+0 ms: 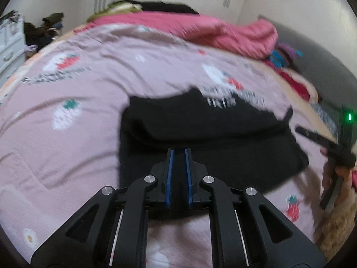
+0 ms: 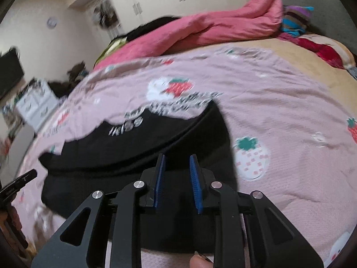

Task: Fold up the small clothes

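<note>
A black garment [image 1: 212, 134] with white print lies flat on the pink strawberry bedsheet [image 1: 78, 111], its far part folded over the near part. My left gripper [image 1: 178, 150] hovers over its near edge with the blue pads almost together. Whether cloth is pinched between them cannot be told. In the right wrist view the same black garment [image 2: 133, 151] lies under my right gripper [image 2: 177, 156], whose pads stand a little apart with nothing pressed between them. The right gripper [image 1: 321, 140] also shows at the left view's right edge, and the left gripper [image 2: 20, 181] at the right view's left edge.
A rumpled pink blanket [image 1: 200, 29] lies along the far side of the bed. A striped colourful item [image 2: 296, 20] and a red cloth [image 2: 328, 53] sit by the grey headboard [image 2: 323, 2]. White drawers [image 2: 35, 105] stand beyond the bed's left side.
</note>
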Demonstrator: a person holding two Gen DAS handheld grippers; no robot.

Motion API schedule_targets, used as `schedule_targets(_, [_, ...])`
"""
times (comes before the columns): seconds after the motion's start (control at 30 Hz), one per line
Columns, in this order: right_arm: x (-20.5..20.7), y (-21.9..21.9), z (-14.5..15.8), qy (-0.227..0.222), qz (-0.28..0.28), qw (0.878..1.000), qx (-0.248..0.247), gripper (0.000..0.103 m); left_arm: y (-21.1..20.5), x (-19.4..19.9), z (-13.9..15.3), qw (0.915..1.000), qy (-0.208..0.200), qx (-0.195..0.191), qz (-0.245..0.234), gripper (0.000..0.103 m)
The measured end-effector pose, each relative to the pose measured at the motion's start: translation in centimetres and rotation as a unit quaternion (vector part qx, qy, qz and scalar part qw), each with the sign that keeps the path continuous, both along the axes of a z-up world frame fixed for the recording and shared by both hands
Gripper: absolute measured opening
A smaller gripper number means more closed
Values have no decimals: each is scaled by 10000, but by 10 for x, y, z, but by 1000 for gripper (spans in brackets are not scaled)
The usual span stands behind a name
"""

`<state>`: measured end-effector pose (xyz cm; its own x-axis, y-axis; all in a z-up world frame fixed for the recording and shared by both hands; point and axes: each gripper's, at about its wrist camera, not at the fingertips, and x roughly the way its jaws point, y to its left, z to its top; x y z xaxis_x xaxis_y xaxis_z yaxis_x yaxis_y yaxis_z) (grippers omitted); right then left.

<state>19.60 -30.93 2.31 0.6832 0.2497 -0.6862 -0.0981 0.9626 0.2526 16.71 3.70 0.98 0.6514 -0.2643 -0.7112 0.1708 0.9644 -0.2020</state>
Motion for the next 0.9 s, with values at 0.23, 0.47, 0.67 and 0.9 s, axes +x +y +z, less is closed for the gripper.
schedule_targets(0.23, [31,20,-31,495,109,9979,-408,22,-13,24,-33,9980,371,518,14,4])
schedule_targets(0.47, [57,22,-39,566,121,9973,-456,22,-9,60,-42,9965,319,763,101,4])
schedule_targets(0.67, [75,22,-36,476,85,9974,-539,22,2,91,-39,9961,222,749,402,4])
schedule_targets(0.9, [76,-5,-25,270,-414,9972,-569,26,43,95,-27,9946,119,396,947,9])
